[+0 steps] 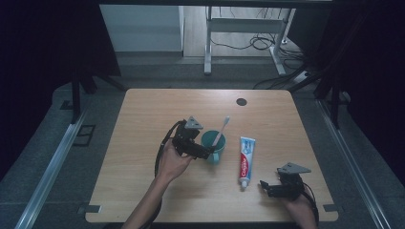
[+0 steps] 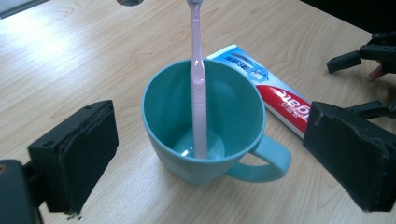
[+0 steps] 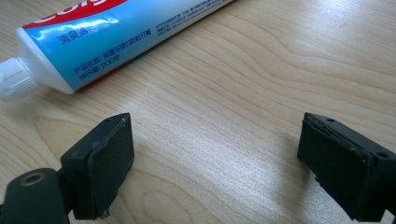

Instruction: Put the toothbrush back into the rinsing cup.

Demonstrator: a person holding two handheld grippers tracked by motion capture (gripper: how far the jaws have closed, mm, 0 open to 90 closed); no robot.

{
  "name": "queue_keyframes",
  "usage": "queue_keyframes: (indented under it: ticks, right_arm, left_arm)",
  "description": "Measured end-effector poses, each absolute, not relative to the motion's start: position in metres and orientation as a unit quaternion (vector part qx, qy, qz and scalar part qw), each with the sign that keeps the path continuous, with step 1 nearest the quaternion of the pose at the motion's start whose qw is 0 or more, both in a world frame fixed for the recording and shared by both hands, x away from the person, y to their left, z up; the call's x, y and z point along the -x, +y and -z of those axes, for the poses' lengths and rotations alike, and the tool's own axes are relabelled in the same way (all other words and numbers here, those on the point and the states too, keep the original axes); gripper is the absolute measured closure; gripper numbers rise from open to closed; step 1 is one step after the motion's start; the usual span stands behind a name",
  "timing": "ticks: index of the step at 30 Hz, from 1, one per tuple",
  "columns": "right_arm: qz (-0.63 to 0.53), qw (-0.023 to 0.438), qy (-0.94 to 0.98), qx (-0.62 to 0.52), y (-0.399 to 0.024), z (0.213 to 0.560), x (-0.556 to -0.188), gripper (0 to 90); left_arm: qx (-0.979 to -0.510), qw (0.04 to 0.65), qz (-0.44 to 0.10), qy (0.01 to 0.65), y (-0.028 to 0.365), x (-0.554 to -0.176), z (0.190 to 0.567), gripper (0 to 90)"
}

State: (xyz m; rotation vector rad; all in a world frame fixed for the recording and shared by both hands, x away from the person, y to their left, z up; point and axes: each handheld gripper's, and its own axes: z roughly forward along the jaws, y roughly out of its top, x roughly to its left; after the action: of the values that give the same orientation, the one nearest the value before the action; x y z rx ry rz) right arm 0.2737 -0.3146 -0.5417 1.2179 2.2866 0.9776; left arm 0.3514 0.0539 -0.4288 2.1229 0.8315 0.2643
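Left gripper view gives us red and blue print on the toothpaste point(image 2: 275, 93), the lettering cut off; small Chinese print runs along its side. Our teal mug point(image 2: 205, 123) stands on the bench point(image 2: 70, 60), a pink toothbrush point(image 2: 198, 93) upright inside. It sits between our left hand-held gripper's point(image 2: 210, 154) spread jaws, untouched. Our right hand-held gripper point(image 3: 215, 158) is released beside the tube's cap.
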Motion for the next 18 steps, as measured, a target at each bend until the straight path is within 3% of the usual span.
queue_keyframes:
  ticks: [18]
  right_arm:
    - [-0.347, 0.185, 0.811, -0.433, -0.314, 0.542, -0.274, 10.3]
  left_arm:
    - [-0.836, 0.415, -0.135, 0.332, 0.084, -0.334, 0.437, 0.0]
